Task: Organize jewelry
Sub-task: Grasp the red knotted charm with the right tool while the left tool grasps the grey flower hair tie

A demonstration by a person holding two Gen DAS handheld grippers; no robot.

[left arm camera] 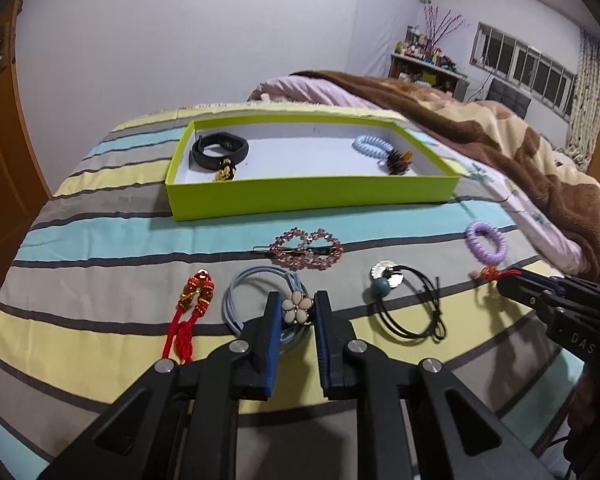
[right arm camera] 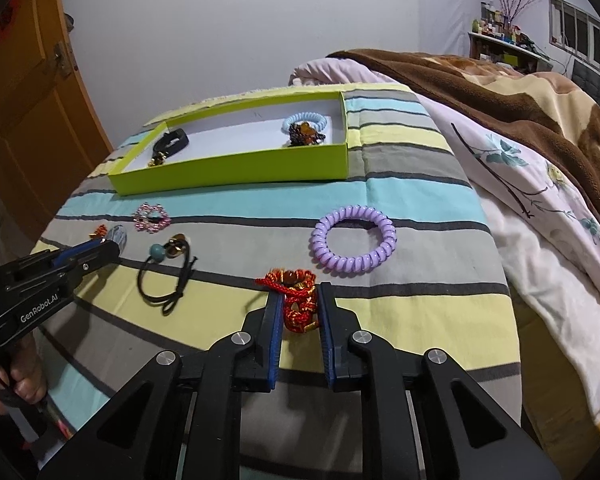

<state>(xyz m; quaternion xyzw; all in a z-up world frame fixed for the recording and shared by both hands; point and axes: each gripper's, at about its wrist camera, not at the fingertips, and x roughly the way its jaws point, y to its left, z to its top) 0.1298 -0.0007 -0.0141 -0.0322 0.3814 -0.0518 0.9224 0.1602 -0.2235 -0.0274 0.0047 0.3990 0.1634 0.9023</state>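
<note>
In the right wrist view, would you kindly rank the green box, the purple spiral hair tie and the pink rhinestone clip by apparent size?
1. Green box
2. Purple spiral hair tie
3. Pink rhinestone clip

The clip lies off to the side, so fisheye distortion may shrink it somewhat.

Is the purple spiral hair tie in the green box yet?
Out. The purple spiral hair tie lies on the striped bedspread, in front of the green box.

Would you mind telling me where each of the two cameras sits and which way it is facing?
Left wrist: on the left gripper, looking down its fingers at the flower hair tie between them; the right gripper shows at right.
Right wrist: on the right gripper, looking at the red knotted bracelet; the left gripper and a hand show at left.
Shared: green box, purple coil tie.
</note>
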